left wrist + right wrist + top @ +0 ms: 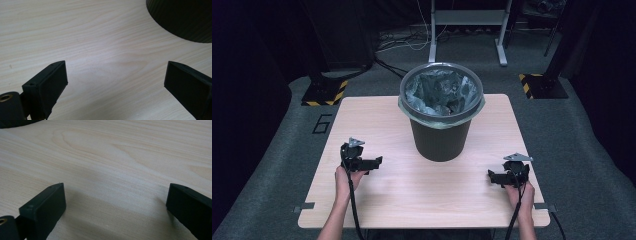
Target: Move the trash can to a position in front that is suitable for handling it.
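On the bare table [377, 200], my left gripper [373, 162] rested with jaws wide, empty. Between my grippers, ahead, stood the lined bin [441, 112], its bag [442, 92] untouched. My right gripper [493, 176] gaped empty too; everything remained to do.

Bin [441, 117] blocks table [422, 185] centre-back; bare wood betw. the 2 grippers (front half) passable.
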The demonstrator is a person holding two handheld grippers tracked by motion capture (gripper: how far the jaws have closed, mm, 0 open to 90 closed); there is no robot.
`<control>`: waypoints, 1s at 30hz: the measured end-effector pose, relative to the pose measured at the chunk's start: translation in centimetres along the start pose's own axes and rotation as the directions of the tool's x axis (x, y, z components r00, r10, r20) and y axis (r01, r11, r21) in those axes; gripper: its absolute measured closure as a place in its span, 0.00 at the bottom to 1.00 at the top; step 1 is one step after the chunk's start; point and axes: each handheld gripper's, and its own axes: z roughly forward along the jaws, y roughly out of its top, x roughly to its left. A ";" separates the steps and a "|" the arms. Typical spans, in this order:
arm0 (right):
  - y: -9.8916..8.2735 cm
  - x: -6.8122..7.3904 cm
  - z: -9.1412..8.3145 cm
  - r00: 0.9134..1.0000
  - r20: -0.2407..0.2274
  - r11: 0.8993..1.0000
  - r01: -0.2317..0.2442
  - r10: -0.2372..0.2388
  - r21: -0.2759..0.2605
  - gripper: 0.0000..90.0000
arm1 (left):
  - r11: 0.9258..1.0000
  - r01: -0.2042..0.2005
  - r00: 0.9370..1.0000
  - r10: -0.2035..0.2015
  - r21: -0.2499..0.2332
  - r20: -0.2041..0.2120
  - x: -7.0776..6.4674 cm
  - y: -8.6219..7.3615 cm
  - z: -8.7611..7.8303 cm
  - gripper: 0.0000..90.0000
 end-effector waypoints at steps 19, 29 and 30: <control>0.0 0.0 0.0 1.000 0.001 1.000 0.000 0.000 -0.001 0.02 | 0.997 -0.050 0.996 0.055 -0.060 0.077 -1.5 7.4 -1.9 0.07; 0.0 0.0 0.0 1.000 0.001 1.000 0.000 0.000 -0.001 0.02 | 0.995 -0.082 0.993 0.087 -0.060 0.080 -2.3 9.1 -1.9 0.08; 0.0 0.0 0.0 1.000 0.001 1.000 0.000 0.000 -0.001 0.02 | 0.995 -0.083 0.993 0.087 -0.056 0.081 -2.3 9.3 -1.9 0.08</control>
